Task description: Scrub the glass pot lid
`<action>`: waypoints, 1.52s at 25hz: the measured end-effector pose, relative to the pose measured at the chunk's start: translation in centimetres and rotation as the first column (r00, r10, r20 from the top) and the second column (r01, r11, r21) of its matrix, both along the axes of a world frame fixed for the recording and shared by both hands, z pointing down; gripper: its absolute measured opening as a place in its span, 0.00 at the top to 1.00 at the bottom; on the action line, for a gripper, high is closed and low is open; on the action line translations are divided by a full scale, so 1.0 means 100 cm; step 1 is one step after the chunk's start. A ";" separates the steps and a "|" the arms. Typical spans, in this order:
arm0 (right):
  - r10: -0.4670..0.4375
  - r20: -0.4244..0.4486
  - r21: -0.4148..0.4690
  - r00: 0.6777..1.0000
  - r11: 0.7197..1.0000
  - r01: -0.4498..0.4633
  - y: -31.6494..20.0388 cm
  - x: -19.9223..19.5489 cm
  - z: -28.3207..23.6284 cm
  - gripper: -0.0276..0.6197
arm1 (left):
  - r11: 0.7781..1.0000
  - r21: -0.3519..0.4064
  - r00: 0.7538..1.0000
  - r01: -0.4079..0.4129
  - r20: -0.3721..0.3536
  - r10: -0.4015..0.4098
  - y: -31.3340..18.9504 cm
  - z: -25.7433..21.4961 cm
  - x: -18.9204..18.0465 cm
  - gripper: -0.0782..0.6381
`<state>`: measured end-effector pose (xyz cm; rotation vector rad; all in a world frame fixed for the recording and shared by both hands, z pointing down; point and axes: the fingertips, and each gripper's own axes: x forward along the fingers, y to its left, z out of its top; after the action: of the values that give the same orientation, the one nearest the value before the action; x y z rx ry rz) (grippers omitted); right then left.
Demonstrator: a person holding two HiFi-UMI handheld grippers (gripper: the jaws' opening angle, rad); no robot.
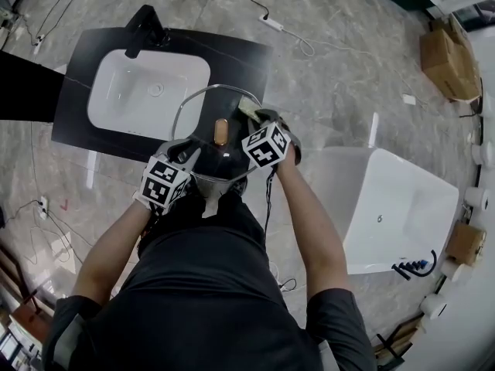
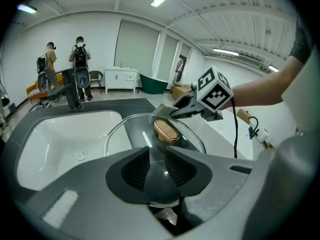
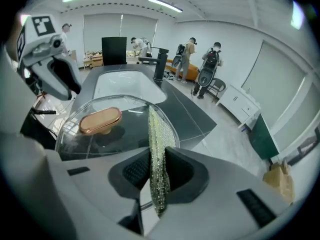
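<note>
I see a black countertop [image 1: 240, 62] standing on the grey floor [image 1: 340, 68]. A white basin [image 1: 147, 91] is sunk into its left part, with a black tap [image 1: 145, 28] at the far edge. The glass lid [image 1: 203, 118] overhangs its near edge; I can't tell whether they touch.

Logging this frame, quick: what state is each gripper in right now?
Left gripper: shut on the rim of the glass pot lid.
Right gripper: shut on the scrub pad.
</note>
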<state>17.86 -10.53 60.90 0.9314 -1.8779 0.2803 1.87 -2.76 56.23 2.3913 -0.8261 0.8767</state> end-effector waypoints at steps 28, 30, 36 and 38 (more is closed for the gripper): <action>-0.112 0.068 -0.263 0.991 0.957 0.126 -0.041 -0.077 -0.007 0.86 | 0.988 -0.073 0.986 0.137 -0.087 -0.143 0.007 -0.003 -0.063 0.78; -0.134 0.099 -0.259 0.986 0.953 0.156 -0.030 -0.059 -0.007 0.86 | 0.991 -0.072 0.989 0.115 -0.084 -0.121 0.008 -0.003 -0.055 0.78; -0.567 -0.052 -0.115 0.822 0.821 0.559 -0.003 -0.027 -0.002 0.86 | 0.996 -0.060 0.995 0.070 -0.070 -0.074 0.012 -0.007 -0.046 0.78; -0.658 -0.099 -0.101 0.746 0.753 0.651 -0.003 -0.032 0.001 0.86 | 0.995 -0.062 0.994 0.079 -0.069 -0.083 0.015 -0.007 -0.051 0.78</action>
<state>14.69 -10.81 60.97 0.1887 -1.9367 -0.1554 -3.25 -1.31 55.56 2.3071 -0.8513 0.7685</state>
